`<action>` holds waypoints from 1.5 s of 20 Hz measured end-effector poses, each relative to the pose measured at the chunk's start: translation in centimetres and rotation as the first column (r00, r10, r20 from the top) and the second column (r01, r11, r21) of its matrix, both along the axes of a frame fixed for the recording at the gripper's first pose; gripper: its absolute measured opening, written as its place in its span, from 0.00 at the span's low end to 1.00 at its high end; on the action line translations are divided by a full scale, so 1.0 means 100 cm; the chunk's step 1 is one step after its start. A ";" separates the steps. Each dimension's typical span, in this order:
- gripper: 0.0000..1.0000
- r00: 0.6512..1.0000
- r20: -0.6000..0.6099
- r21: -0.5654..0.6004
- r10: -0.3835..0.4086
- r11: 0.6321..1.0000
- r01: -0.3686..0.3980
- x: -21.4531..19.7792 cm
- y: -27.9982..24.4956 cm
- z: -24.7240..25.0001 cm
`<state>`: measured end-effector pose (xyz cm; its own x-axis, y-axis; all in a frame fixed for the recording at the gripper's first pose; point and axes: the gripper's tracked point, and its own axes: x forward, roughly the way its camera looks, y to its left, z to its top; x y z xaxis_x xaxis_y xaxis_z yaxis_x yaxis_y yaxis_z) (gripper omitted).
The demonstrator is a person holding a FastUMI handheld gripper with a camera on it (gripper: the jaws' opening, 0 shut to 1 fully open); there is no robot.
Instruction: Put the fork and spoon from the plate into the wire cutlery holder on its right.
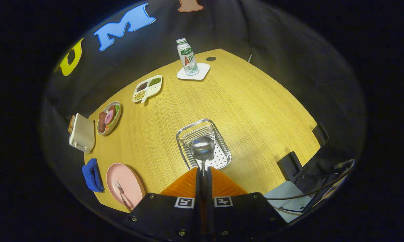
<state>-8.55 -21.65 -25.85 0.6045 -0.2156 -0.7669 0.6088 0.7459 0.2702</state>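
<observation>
Your gripper (202, 168) has both fingers pressed together on the handle of the spoon (202, 148), with no visible gap apart from the thin stem between them. The spoon points forward from the fingertips, its round bowl just ahead of them and lying over the near part of the holder (188, 134) as seen from the gripper view (whether the bowl touches the wire cannot be told).

The holder stands on the table (255, 111) directly beyond the fingers; its rim is rectangular with rounded corners, and a perforated floor shows inside it.

To the left of the holder, well apart from it, the plate (119, 173) sits near the table edge. The fork (121, 191) lies on the plate, tines away from you.

Just left of the plate is a blue cloth (92, 174). Farther along that edge stand a toaster (82, 133), a dish of food (109, 117) and a divided tray (147, 88). At the far side, a bottle (187, 57) stands upright on a white coaster (202, 72).
</observation>
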 end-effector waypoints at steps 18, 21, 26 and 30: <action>0.44 0.996 0.085 -0.043 -0.020 0.999 0.024 0.013 -0.005 0.031; 0.44 0.995 0.101 -0.066 -0.006 0.998 0.013 0.018 0.000 0.040; 0.44 0.990 0.130 -0.091 0.057 0.995 -0.045 0.033 0.027 0.056; 0.44 0.982 0.132 -0.122 0.138 0.985 -0.122 0.050 0.060 0.062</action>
